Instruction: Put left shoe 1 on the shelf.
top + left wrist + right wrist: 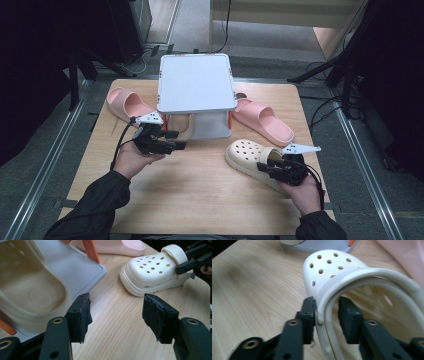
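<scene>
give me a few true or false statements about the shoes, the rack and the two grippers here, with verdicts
1. The cream perforated foam clog lies on the wooden table. True.
2. The right gripper has its jaws on either side of the clog's heel strap. True.
3. The left gripper grips a pink slide sandal. False: its jaws stand open over bare wood with nothing between them.
4. Both pink slide sandals sit on top of the small grey two-tier rack. False: the rack's top is bare; one pink sandal lies left of it, the other right, on the table.
5. A second cream clog rests on the rack's lower tray. True.
</scene>
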The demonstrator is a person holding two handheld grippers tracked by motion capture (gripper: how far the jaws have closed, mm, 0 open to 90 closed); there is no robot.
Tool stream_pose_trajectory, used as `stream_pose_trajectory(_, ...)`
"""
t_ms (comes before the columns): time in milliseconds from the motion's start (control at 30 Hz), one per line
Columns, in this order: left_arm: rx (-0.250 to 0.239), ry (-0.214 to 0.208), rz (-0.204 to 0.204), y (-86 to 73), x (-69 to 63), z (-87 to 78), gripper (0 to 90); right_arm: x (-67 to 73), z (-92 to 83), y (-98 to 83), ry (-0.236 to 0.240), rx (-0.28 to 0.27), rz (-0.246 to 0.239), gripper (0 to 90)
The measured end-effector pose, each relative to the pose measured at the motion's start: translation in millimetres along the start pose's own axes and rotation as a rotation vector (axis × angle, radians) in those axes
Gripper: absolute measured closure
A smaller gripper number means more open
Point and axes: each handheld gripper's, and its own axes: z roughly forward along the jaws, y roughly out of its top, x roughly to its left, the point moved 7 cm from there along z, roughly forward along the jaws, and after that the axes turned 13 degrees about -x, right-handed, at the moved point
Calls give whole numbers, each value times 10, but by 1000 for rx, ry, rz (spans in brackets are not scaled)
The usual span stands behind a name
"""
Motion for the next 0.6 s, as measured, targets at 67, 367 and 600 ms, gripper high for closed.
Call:
stream_pose_trajectory(67,1,6,14,-1,-1,-24,448,19,56,6,35,11,8,766)
stream_pose_trajectory(367,12,19,-39,-35,-25,-155,606,97,119,109,56,25,41,778)
stream_pose_trajectory(600,5,30,-54,-64,-77,-289,739,382,307,211,140,34,-11,779)
